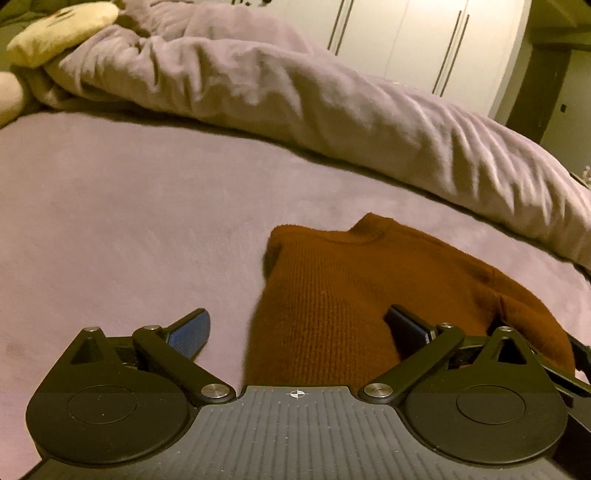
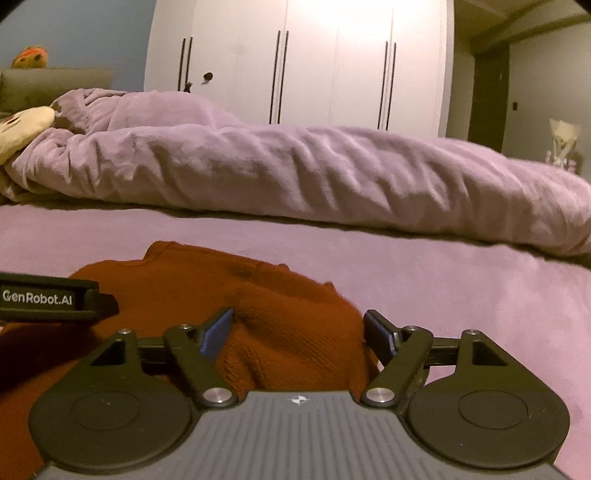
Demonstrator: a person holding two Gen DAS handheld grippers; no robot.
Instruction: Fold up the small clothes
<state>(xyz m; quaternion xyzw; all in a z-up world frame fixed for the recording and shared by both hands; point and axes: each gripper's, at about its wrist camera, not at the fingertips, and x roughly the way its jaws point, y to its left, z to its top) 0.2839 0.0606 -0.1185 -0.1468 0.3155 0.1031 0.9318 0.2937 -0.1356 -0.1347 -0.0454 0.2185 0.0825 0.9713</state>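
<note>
A small rust-brown knit sweater (image 1: 343,295) lies on the lilac bed sheet (image 1: 110,221), its neck turned away from me and its sides folded in. My left gripper (image 1: 297,317) is open wide just above the sweater's left side, one finger over the sheet and one over the knit. In the right wrist view, my right gripper (image 2: 298,315) is open around the sweater's (image 2: 258,295) bunched right edge, with cloth between the fingers that is not pinched. The left gripper's black body (image 2: 48,297) shows at the left of that view.
A rumpled lilac duvet (image 2: 295,173) runs across the bed beyond the sweater. A cream plush toy (image 1: 59,31) lies at the far left by the headboard. White wardrobe doors (image 2: 295,62) stand behind the bed. Bare sheet (image 2: 461,288) stretches to the right.
</note>
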